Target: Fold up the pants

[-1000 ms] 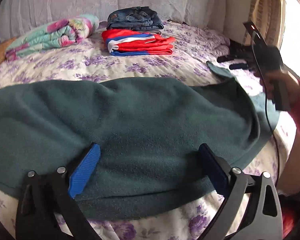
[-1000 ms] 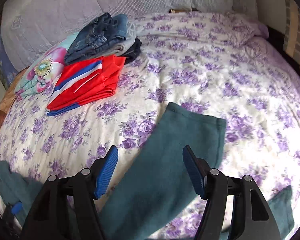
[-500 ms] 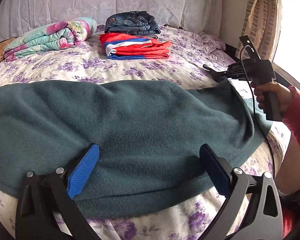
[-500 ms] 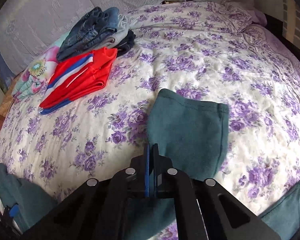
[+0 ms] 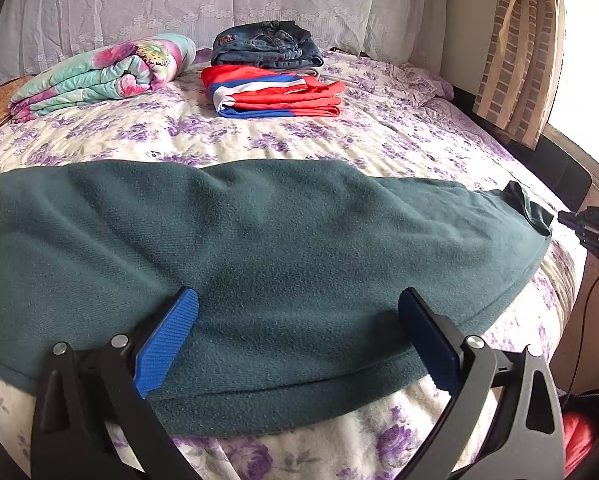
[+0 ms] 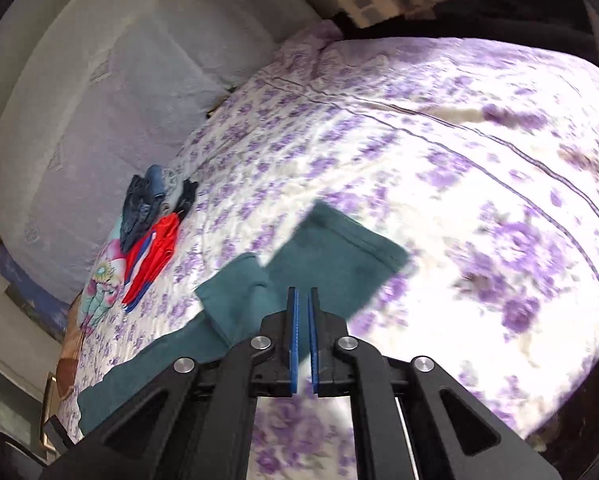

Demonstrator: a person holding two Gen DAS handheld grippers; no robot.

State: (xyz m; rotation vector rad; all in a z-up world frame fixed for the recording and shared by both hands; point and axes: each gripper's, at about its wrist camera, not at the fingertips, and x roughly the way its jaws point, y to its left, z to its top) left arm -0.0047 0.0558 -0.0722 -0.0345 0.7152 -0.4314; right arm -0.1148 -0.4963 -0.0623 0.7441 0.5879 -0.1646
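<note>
- One pair of teal fleece pants (image 5: 259, 248) lies flat across my near bed (image 5: 339, 140) edge.
- My left gripper (image 5: 299, 332) hovers over them, jaws wide, empty.
- My right gripper (image 6: 303, 344): jaws nearly closed, apparently empty, just before one pant-leg hem (image 6: 339, 256).

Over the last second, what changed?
Right gripper closed on a leg of the pants and swung sideways, rolling and dragging the cuff along. Left gripper stayed open over the pants; jeans and red stack unmoved.
</note>
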